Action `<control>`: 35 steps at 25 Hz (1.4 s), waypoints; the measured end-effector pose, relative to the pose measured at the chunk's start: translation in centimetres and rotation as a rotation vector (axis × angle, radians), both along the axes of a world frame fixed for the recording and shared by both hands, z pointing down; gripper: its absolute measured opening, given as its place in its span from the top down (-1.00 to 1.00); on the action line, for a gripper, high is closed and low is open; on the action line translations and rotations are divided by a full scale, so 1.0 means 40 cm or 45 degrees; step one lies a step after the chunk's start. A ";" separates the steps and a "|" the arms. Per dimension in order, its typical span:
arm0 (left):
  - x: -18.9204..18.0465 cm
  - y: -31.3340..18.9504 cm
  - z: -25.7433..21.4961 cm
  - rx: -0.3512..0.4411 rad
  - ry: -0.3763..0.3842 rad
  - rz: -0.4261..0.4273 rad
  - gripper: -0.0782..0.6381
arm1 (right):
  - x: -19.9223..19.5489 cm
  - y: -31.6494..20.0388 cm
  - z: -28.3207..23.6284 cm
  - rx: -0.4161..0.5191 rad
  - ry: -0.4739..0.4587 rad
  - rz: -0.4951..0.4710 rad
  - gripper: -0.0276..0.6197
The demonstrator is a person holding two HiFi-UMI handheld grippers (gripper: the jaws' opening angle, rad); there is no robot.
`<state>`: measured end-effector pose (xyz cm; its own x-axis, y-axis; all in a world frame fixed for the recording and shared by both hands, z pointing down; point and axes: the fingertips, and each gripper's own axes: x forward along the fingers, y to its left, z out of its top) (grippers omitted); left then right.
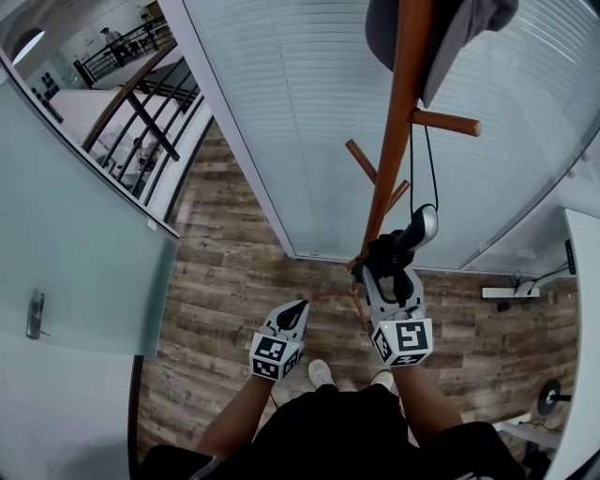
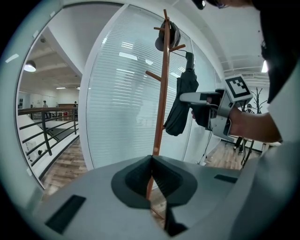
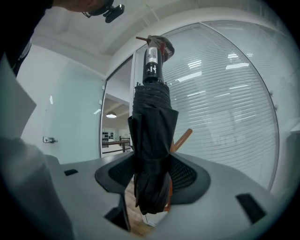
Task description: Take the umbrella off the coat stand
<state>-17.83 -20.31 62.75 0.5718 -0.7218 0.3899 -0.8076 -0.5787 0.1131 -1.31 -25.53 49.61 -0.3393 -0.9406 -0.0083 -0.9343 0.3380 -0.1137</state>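
Progress, as we judge it, is about halfway: the umbrella is caught but not yet free. Out to the left of the coat stand (image 1: 397, 112), our left gripper (image 1: 296, 309) hangs with its jaws together and nothing between them; its own view shows only the pole beyond the closed pads. It has no part in the work at this moment.

Right against the lower pole of the coat stand hangs the folded black umbrella (image 1: 386, 251). Our right gripper (image 1: 396, 279) has its jaws clamped on the bundled canopy, one pad on each side, standing fairly wide because the bundle is thick.

Just right of the pole, the thin wrist strap (image 1: 432, 164) runs from the silver handle (image 1: 427, 225) up to a side peg (image 1: 448, 122) of the coat stand. As far as we can tell, it is still looped over that peg. A dark hat (image 1: 450, 28) sits on top of the stand, above the peg.

So the grip is done. What is left, in our view, is to raise the umbrella until the strap slackens, slip the loop off the peg's end, and carry the umbrella clear of the coat stand without snagging the hat.
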 end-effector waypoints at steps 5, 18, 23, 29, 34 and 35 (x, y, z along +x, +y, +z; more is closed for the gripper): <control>0.012 0.007 -0.013 0.010 0.000 -0.003 0.75 | 0.002 0.006 -0.107 0.089 -0.017 -0.007 0.22; 0.037 -0.010 -0.052 0.068 -0.009 -0.021 0.75 | 0.053 0.001 -0.332 0.324 -0.023 -0.028 0.21; 0.065 -0.029 -0.068 0.085 0.005 -0.013 0.75 | 0.079 0.000 -0.405 0.399 -0.042 -0.026 0.21; 0.120 -0.009 -0.059 0.056 0.043 0.005 0.75 | 0.114 0.019 -0.423 0.416 -0.046 -0.007 0.21; 0.156 -0.003 -0.083 0.082 0.067 0.020 0.75 | 0.150 0.036 -0.423 0.399 -0.050 0.013 0.21; 0.162 -0.005 -0.089 0.087 0.073 0.020 0.75 | 0.158 0.039 -0.418 0.393 -0.039 0.015 0.21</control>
